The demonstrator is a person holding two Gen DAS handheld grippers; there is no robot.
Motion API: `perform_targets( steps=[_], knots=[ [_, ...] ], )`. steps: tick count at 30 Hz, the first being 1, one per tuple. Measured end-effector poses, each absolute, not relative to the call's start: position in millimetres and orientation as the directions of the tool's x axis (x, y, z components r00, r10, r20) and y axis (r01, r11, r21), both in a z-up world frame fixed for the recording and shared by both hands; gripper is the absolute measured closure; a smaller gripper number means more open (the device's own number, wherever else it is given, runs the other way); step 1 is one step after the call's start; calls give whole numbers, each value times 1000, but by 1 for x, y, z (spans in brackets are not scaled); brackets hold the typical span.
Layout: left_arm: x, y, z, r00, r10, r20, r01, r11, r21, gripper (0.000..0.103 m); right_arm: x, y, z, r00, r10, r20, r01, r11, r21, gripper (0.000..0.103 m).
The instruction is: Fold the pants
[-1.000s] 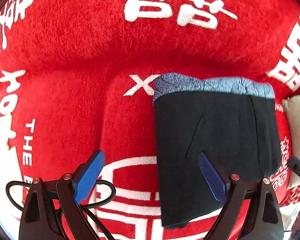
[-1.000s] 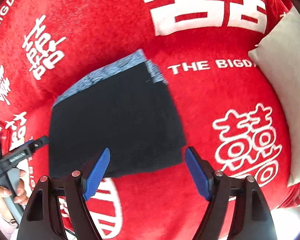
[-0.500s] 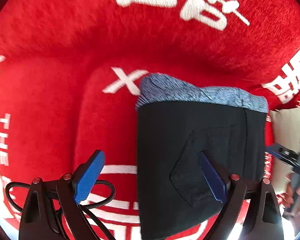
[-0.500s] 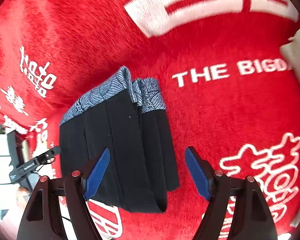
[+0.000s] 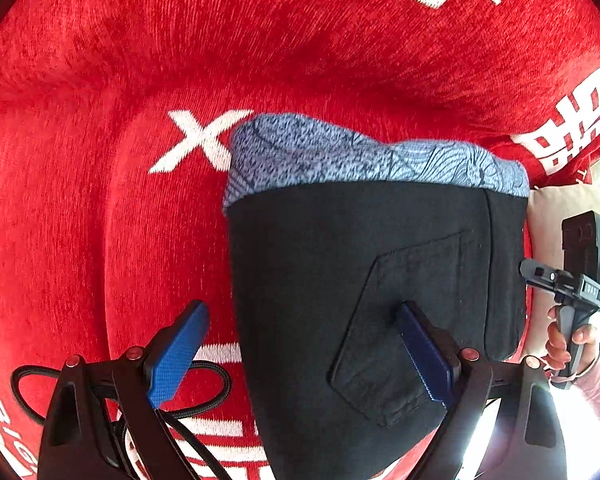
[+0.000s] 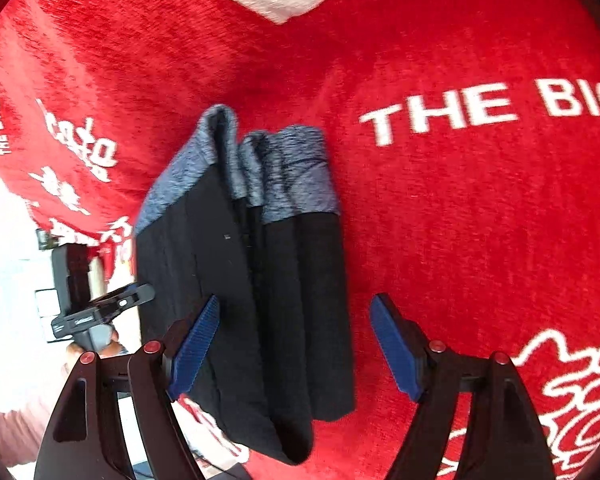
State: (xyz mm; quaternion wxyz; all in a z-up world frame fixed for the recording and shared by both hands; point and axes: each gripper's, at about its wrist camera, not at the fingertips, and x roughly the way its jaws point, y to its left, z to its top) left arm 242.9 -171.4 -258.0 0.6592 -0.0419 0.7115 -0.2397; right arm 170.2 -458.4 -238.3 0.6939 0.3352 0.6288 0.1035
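Black pants (image 5: 340,300), folded stack w/ blue patterned waistband, lie on red printed cover (image 5: 100,120); look soft, light, limp, so pinch stacked edges; left gripper (image 5: 300,356) and right gripper (image 6: 292,348) jaws apart, nothing clamped.

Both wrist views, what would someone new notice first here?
The red plush cover with big white lettering fills both views. In the middle lie the folded black pants, their blue patterned waistband at the far end and a back pocket facing up. The left gripper and the right gripper each hang open over the pants' near end.
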Motion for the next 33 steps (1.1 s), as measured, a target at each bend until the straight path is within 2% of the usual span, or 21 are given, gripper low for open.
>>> perform_targets(
  steps=[9,11,18,21,22,28,33],
  knots=[
    [244,-188,-265,-132,-382,-915,255,879,-404,8,187,-441,-249,166,608,-777,247,737,629,22],
    [243,-189,-267,-136,-381,-914,237,884,-404,4,185,-442,-249,160,614,-773,244,734,634,22],
    [236,-195,-264,-117,-338,-934,251,900,-357,3,179,-449,-254,136,648,-750,230,715,660,23],
    [236,-197,-271,-136,-366,-921,211,897,-388,3,187,-446,-259,132,665,-735,238,698,675,22],
    [236,-197,-273,-139,-370,-919,200,898,-392,1,188,-445,-260,131,667,-734,235,698,676,22],
    [230,-197,-275,-126,-375,-919,197,898,-393,1,191,-441,-258,122,674,-729,208,701,682,20],
    [228,-203,-280,-130,-375,-918,199,897,-395,1,196,-427,-258,101,666,-739,168,721,672,13]
  ],
)
